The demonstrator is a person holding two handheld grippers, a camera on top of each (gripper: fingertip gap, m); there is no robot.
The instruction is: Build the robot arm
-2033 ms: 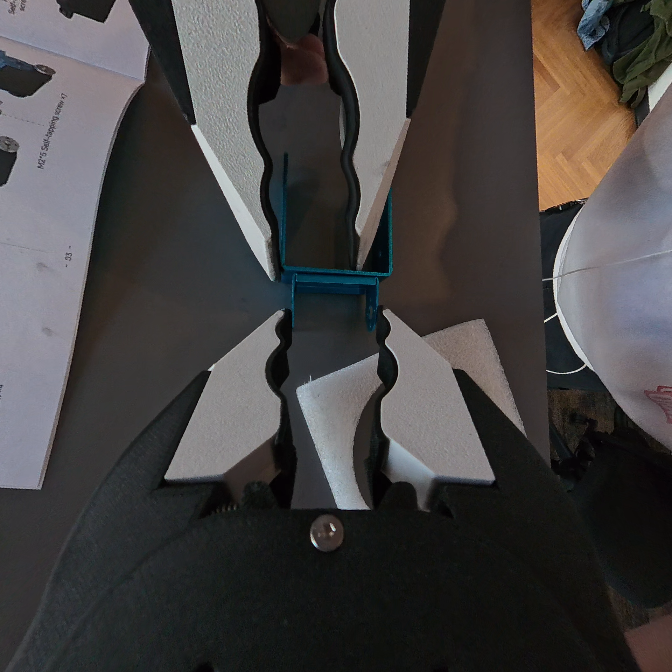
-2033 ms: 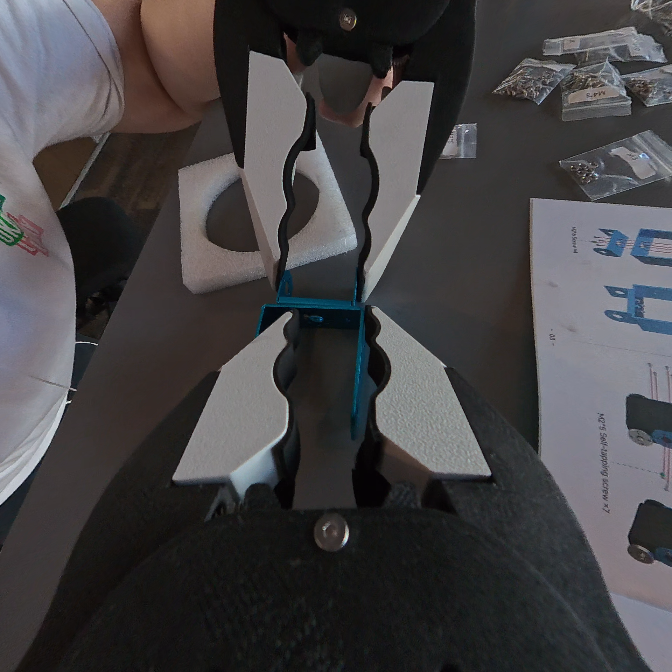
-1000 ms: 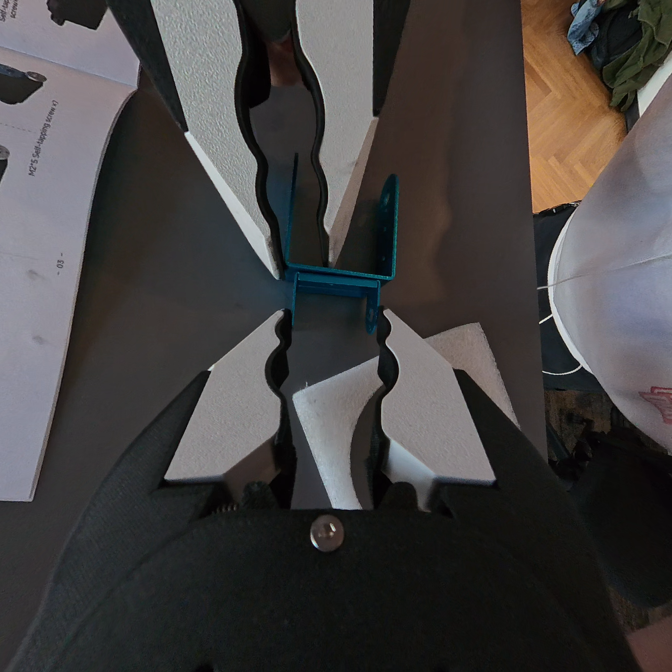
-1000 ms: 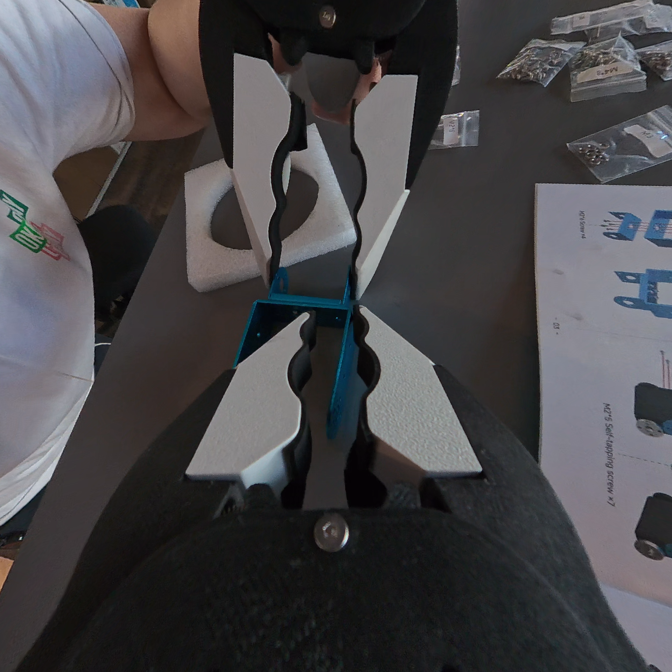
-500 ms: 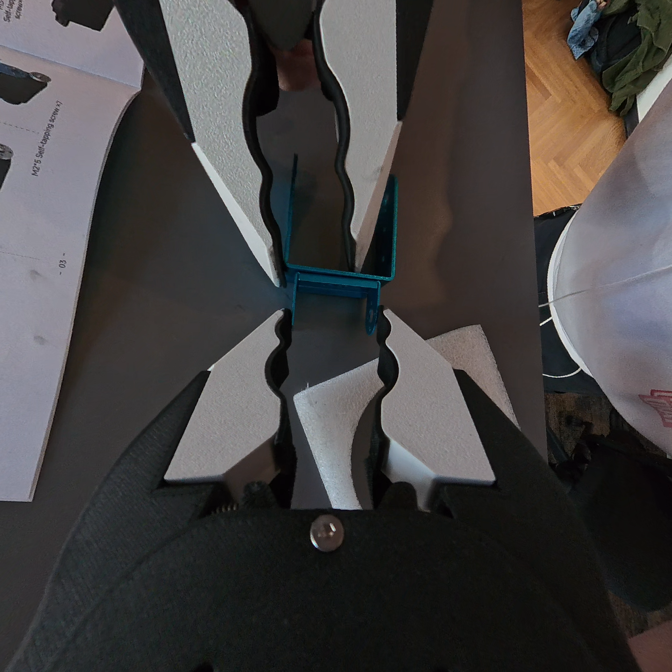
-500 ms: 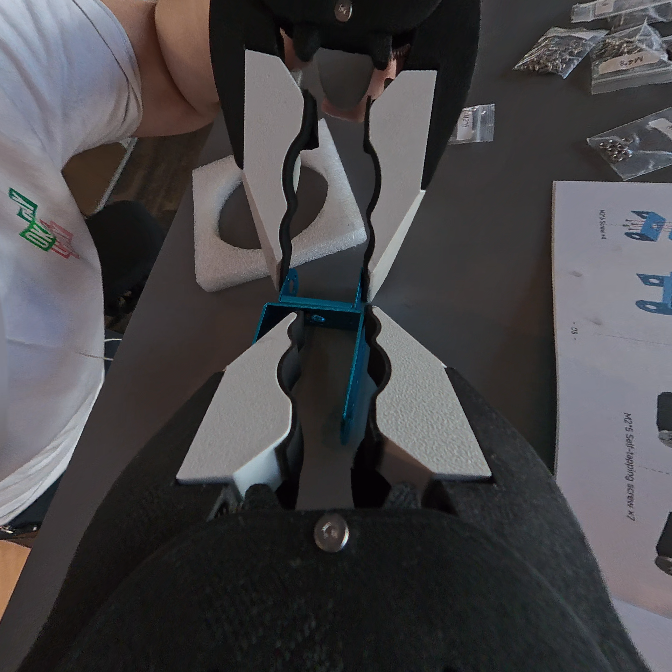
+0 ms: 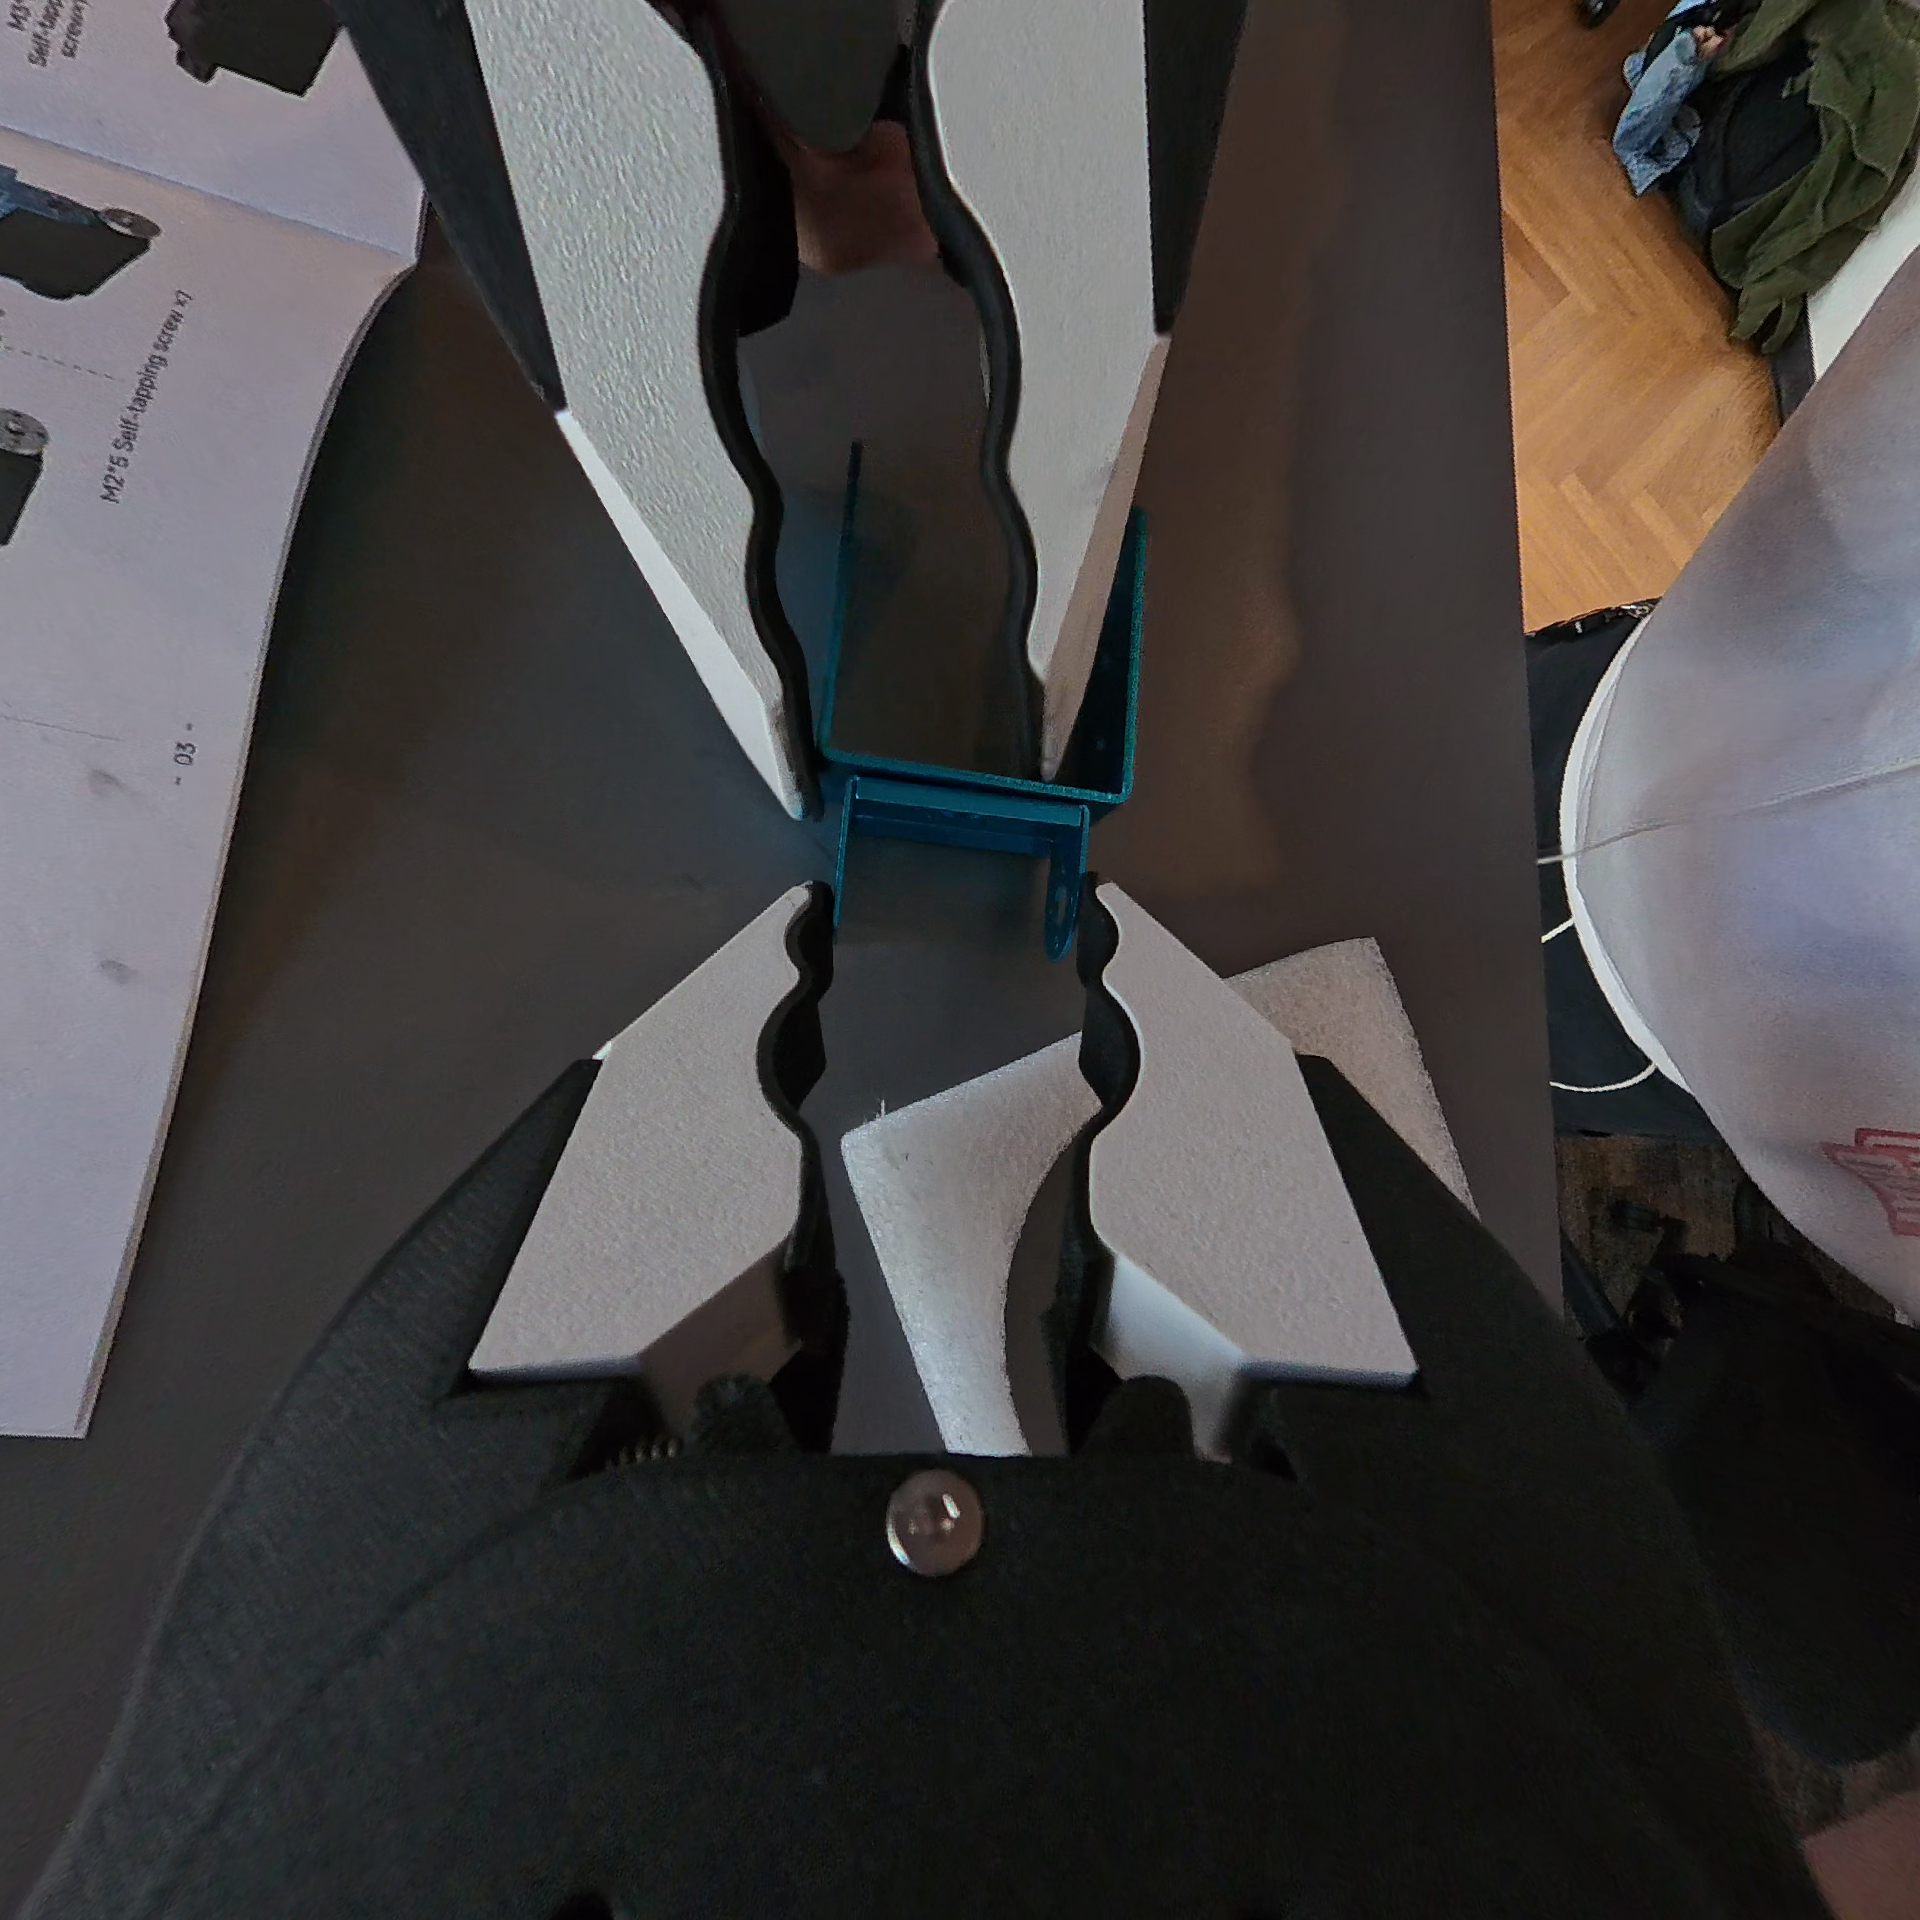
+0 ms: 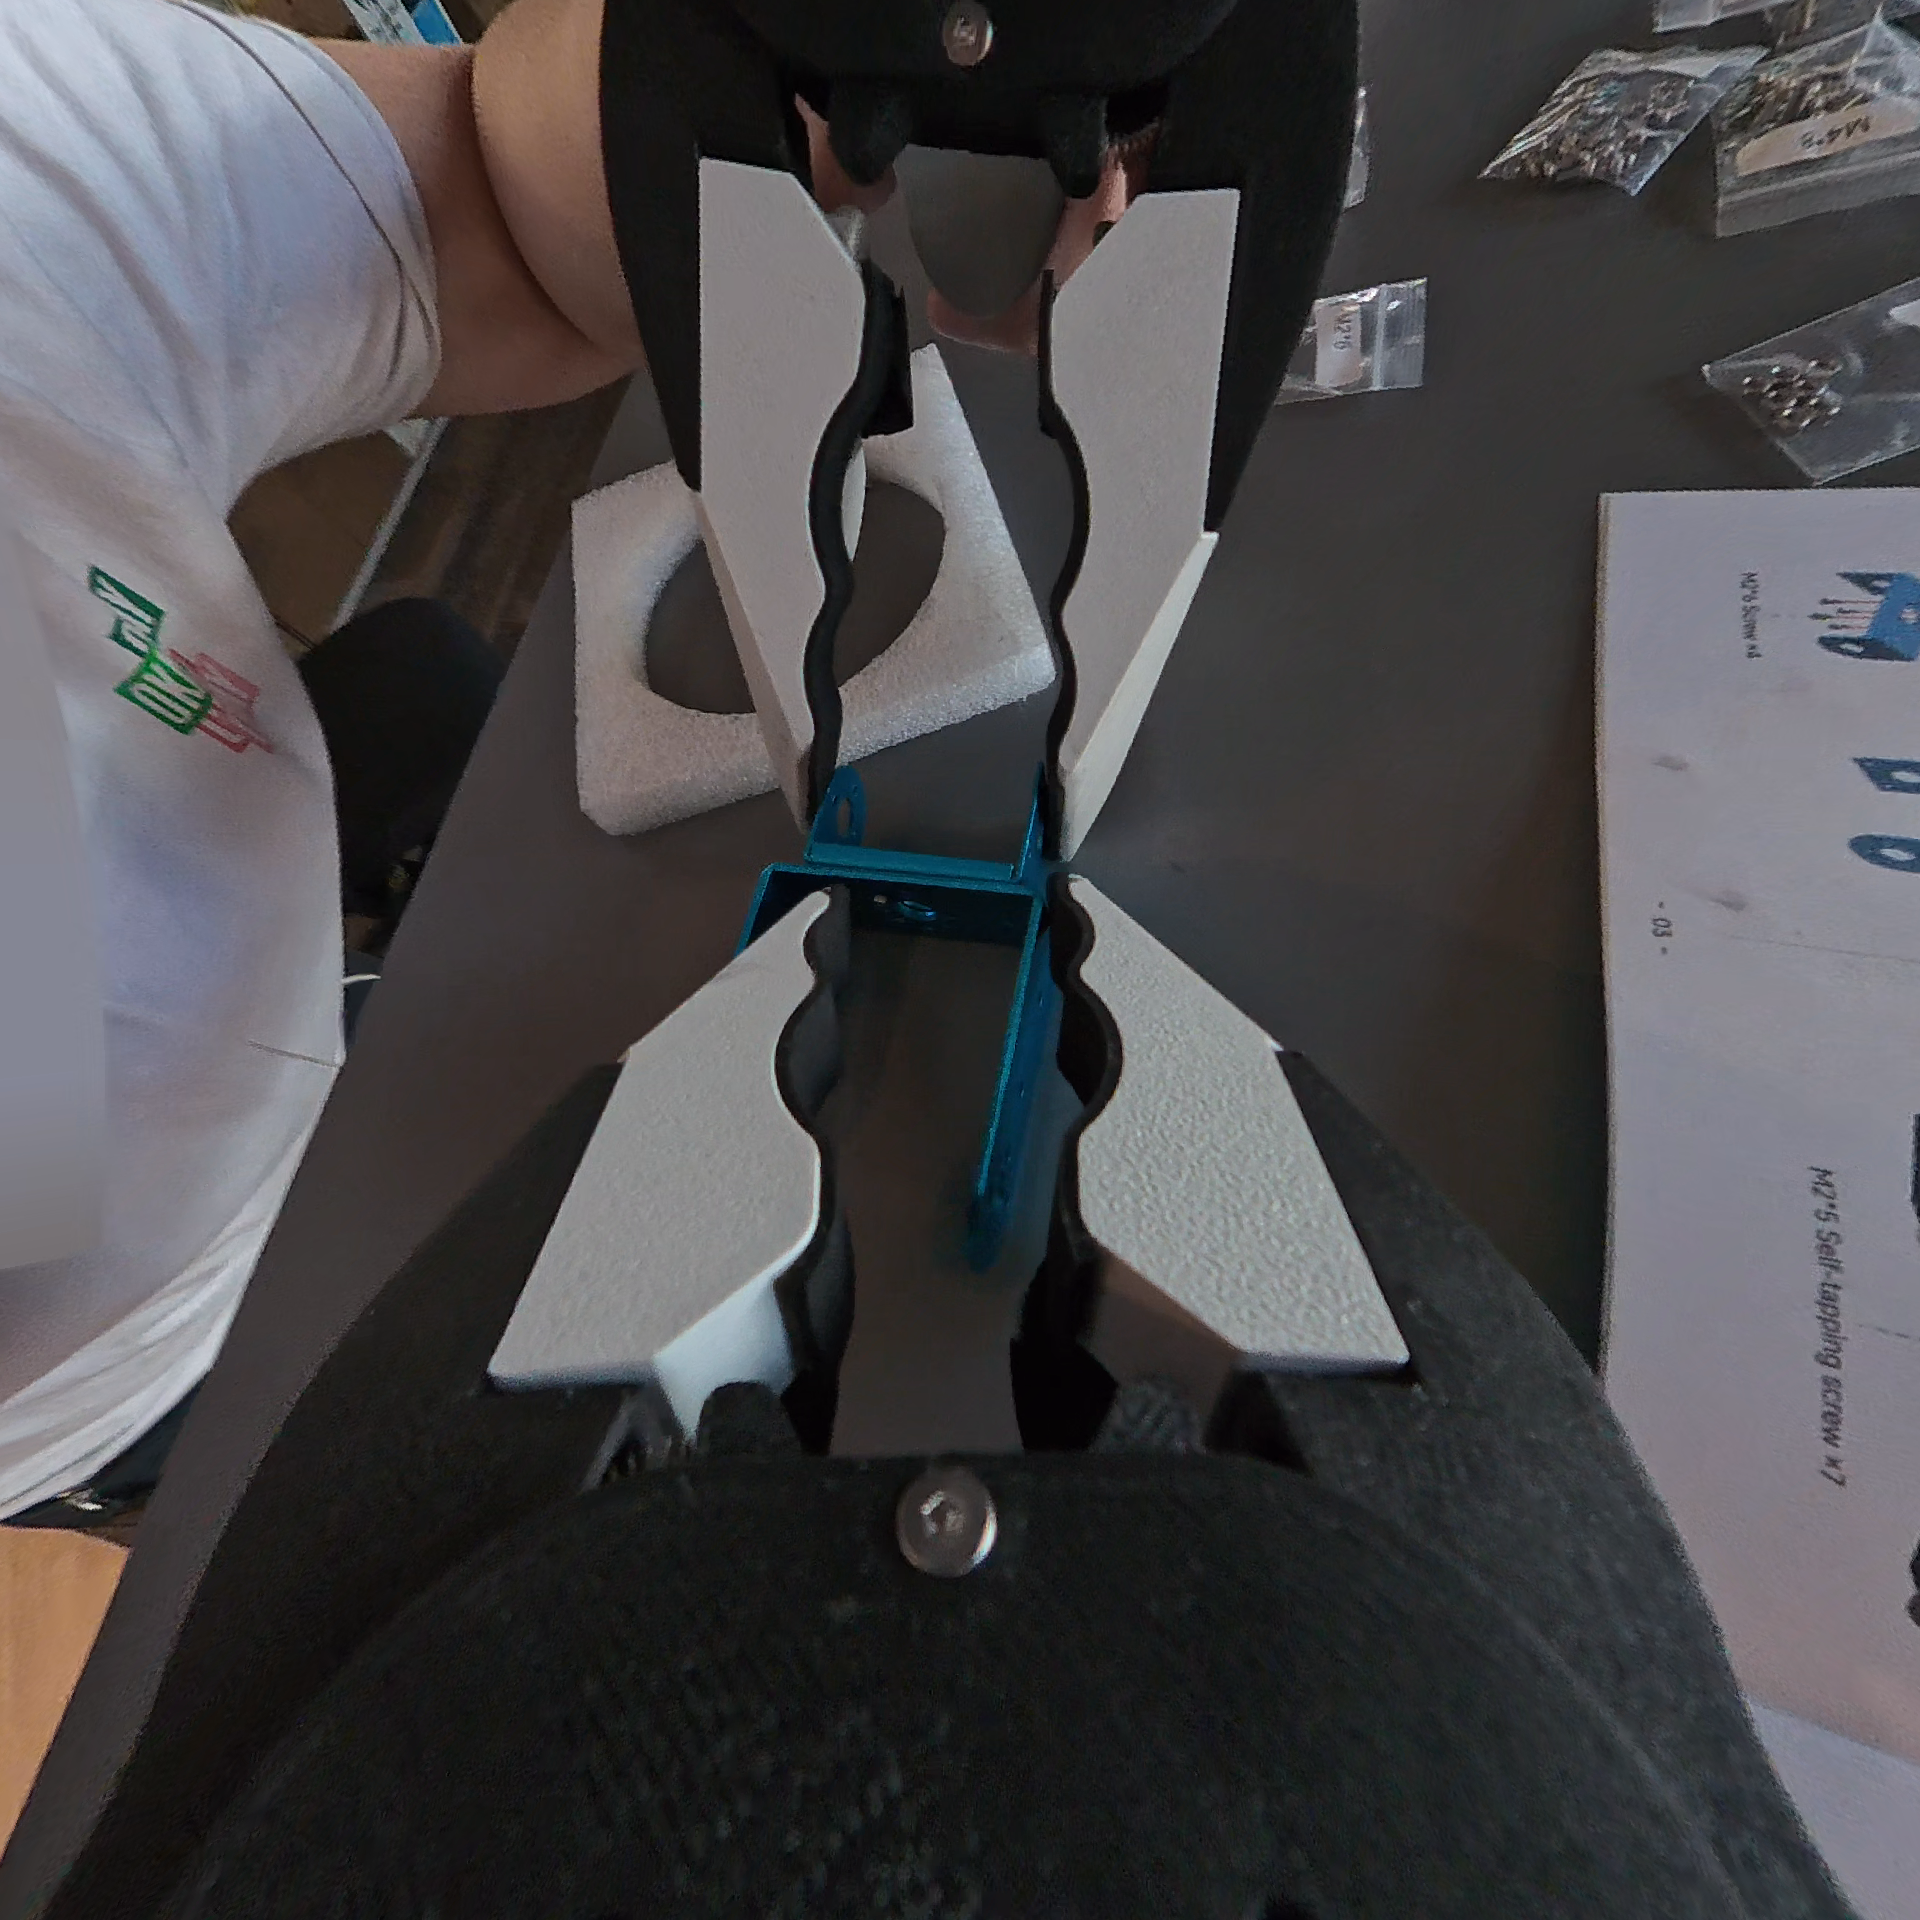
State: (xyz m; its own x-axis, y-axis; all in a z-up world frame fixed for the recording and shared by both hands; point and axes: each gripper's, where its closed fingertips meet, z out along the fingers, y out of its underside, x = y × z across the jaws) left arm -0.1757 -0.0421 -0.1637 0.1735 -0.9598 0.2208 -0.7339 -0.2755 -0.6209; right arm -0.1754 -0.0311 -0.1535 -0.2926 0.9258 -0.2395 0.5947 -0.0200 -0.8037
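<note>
Two blue U-shaped metal brackets stand back to back on the dark table. My left gripper (image 7: 956, 894) is shut on the small bracket (image 7: 961, 831), its fingertips pressing the two short flanges from outside. My right gripper (image 8: 940, 899) is open around the larger bracket (image 8: 1013, 1091). One long arm lies between its jaws, close to the right pad. The other arm is outside the left finger and mostly hidden. Each gripper faces the other: the right gripper shows in the left wrist view (image 7: 925, 774) and the left gripper in the right wrist view (image 8: 935, 821).
A white foam square (image 8: 623, 748) with a round hole lies under the left gripper. An open instruction booklet (image 8: 1766, 1039) lies beside the brackets. Small bags of screws (image 8: 1590, 125) lie beyond it. A person in a white shirt (image 8: 156, 520) is at the table's edge, with wooden floor (image 7: 1621, 416) past it.
About a second ago my right gripper narrowed its jaws around one arm of the larger bracket; it has since widened again. The left gripper has kept its hold.
</note>
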